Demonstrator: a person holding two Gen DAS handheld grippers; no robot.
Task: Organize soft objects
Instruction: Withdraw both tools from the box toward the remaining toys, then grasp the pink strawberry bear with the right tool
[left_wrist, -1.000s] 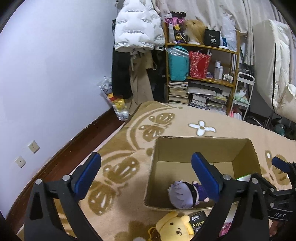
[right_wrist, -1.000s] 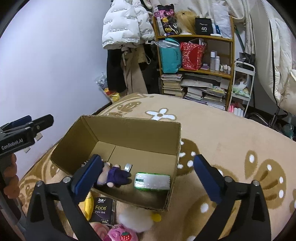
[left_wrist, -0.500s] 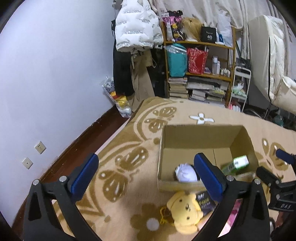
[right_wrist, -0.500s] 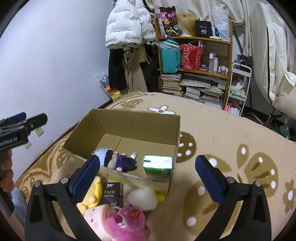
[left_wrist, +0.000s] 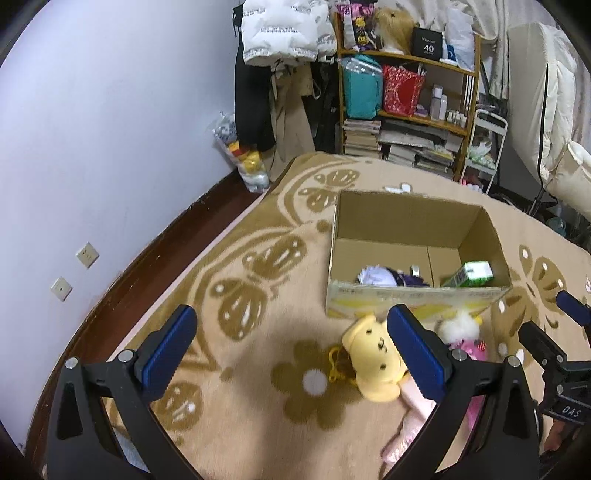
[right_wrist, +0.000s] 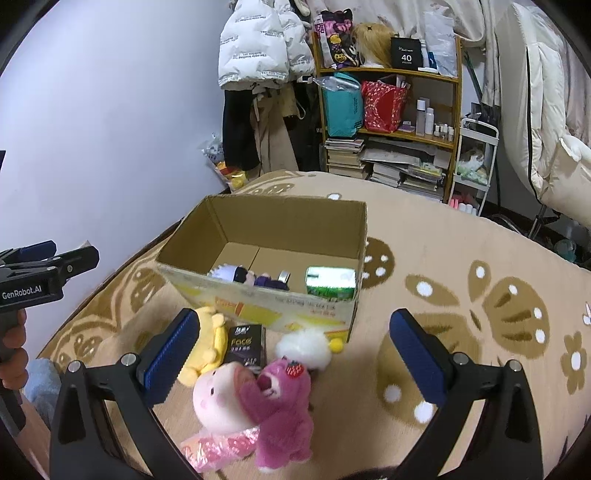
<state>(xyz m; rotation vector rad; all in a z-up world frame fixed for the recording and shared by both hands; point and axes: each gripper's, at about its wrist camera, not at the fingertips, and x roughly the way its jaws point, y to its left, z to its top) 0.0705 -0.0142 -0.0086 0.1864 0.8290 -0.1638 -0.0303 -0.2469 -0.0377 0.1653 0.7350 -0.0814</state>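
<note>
An open cardboard box (right_wrist: 273, 310) (left_wrist: 413, 295) stands on the patterned rug; inside lie a white-haired doll (right_wrist: 236, 274) (left_wrist: 376, 276) and a green pack (right_wrist: 330, 282) (left_wrist: 469, 275). In front of the box lie a yellow dog plush (left_wrist: 373, 360) (right_wrist: 208, 341), a black tissue pack (right_wrist: 246, 345), a white fluffy toy (right_wrist: 304, 347), a pale pink plush (right_wrist: 218, 400) and a magenta bear (right_wrist: 282, 402). My left gripper (left_wrist: 291, 350) is open above the rug, just left of the yellow plush. My right gripper (right_wrist: 295, 354) is open above the pile of toys, holding nothing.
A wooden shelf (right_wrist: 391, 110) with books, bags and bottles stands at the back, jackets (right_wrist: 262, 40) hanging beside it. A white cart (right_wrist: 474, 162) and bedding (right_wrist: 546, 110) are at the right. The lilac wall and dark skirting run along the left.
Both grippers have drawn back and up from the box; the toys in front of it have come into view. Both stay open.
</note>
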